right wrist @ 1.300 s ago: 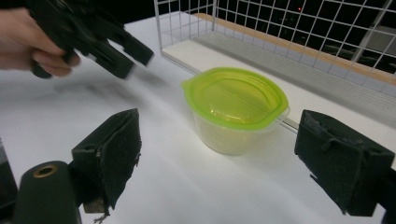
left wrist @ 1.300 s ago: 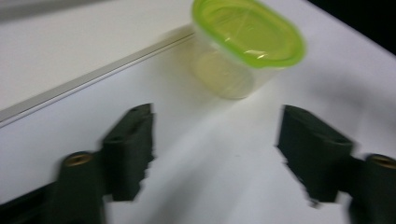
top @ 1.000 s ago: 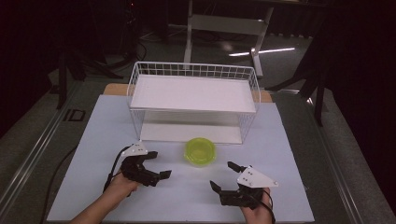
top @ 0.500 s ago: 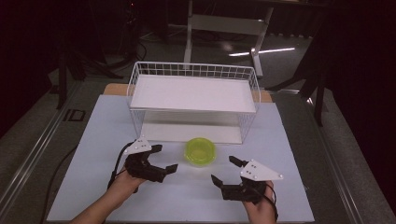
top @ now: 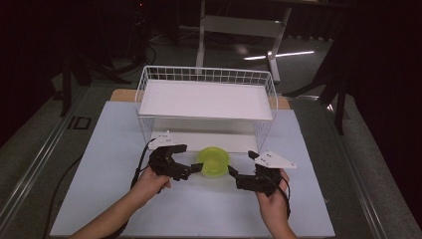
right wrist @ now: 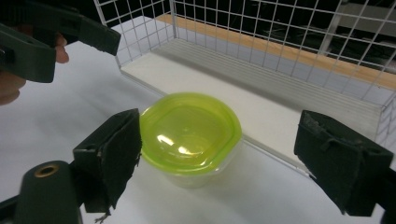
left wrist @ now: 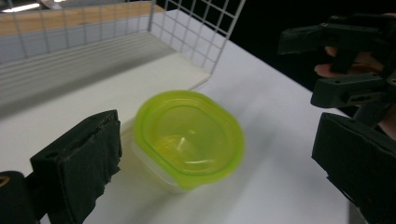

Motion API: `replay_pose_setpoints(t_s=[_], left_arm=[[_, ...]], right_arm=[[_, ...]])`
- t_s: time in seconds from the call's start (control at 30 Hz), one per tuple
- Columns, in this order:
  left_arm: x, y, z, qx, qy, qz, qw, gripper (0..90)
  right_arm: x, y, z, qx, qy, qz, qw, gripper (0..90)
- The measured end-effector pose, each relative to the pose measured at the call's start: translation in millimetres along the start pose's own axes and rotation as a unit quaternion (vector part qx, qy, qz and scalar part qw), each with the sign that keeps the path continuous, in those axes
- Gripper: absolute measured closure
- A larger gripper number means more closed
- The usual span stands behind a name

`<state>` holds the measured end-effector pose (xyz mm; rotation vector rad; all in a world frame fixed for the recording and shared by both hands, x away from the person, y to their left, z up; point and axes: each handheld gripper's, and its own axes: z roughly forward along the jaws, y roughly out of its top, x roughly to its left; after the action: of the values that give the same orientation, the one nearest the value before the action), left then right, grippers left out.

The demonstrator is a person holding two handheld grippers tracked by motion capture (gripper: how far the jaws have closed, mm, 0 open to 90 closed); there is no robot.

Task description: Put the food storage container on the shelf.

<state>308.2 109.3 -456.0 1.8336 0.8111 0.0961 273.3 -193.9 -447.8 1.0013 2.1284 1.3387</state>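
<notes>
Approach step is in hand: left hand-held gripper (top: 191,169) and right hand-held gripper (top: 238,175), both spread wide, flank the green-lidded container (top: 213,160) at lower centre of the desk (top: 99,149). Next probably calls for closing on it.

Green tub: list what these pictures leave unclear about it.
- Tub contents: gripper views, glare on the translucent lid.
- Tub's lower wall: left gripper view, lid overhang hides it.
- Whether either claw touches the tub: high view, too small.
- Left claw's right jaw: cut by frame edge.
</notes>
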Motion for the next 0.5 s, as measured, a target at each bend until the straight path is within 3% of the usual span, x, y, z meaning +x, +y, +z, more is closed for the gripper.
replay_pose_setpoints(t_s=[0.13, 0.27, 0.4, 0.5], left_arm=[[3.9, 3.3, 12.4, 0.025, 0.021, 0.014, 0.9994, 2.3], [7.9, 3.8, 19.7, 0.035, 0.034, 0.010, 0.9988, 2.3], [12.9, 4.3, 25.0, 0.033, 0.036, 0.013, 0.9987, 2.4], [15.9, 3.5, 28.0, 0.029, 0.049, 0.012, 0.9983, 6.8]], right_arm=[[-6.9, -0.1, 11.1, 0.004, 0.008, 0.008, 0.9999, 14.4], [-11.3, -0.7, 18.6, 0.018, 0.010, 0.013, 0.9997, 13.7], [-21.6, -3.2, 28.8, 0.034, 0.040, 0.063, 0.9967, 12.2], [-25.7, -4.7, 33.4, 0.044, 0.036, 0.080, 0.9952, 12.1]])
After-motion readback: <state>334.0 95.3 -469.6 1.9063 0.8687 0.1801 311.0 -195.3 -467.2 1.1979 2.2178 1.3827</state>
